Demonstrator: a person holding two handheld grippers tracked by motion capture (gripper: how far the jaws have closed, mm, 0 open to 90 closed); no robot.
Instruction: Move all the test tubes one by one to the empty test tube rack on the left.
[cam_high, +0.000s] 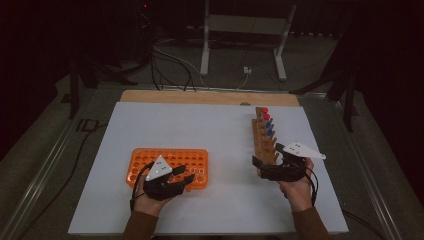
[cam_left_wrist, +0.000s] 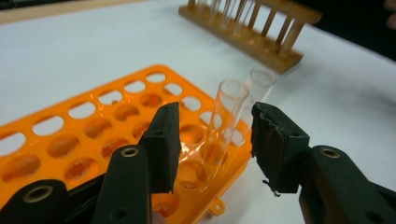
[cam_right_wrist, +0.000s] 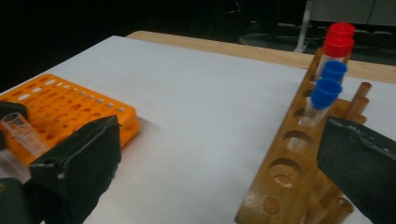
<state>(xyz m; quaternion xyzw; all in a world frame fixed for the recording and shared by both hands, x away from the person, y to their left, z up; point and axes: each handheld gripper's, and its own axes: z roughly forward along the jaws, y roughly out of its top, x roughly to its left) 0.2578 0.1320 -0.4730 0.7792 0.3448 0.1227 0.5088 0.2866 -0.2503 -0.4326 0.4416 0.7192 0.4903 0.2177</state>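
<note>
At a white tabletop, a person is working with a hand-held gripper in each hand. The left gripper is hovering over the near right corner of an orange tube rack. Its fingers are standing partly open on either side of a clear, uncapped test tube, which is sitting tilted in a hole near the rack's corner; the pads are not pressing on the glass, with a gap showing on each side. A second clear tube is standing just behind the first, in a neighbouring hole of the same rack.

The right gripper is sitting at the near end of a wooden tube rack, which is lying well apart from the orange one, toward the right of the tabletop. Its fingers are spread wide and holding nothing, with the near end of the wooden rack between them. Two blue-capped tubes and, behind them, two red-capped tubes are standing upright in the far holes of the wooden rack, while the near holes are standing empty. Both of the person's hands are entering from the bottom edge in the high view.
</note>
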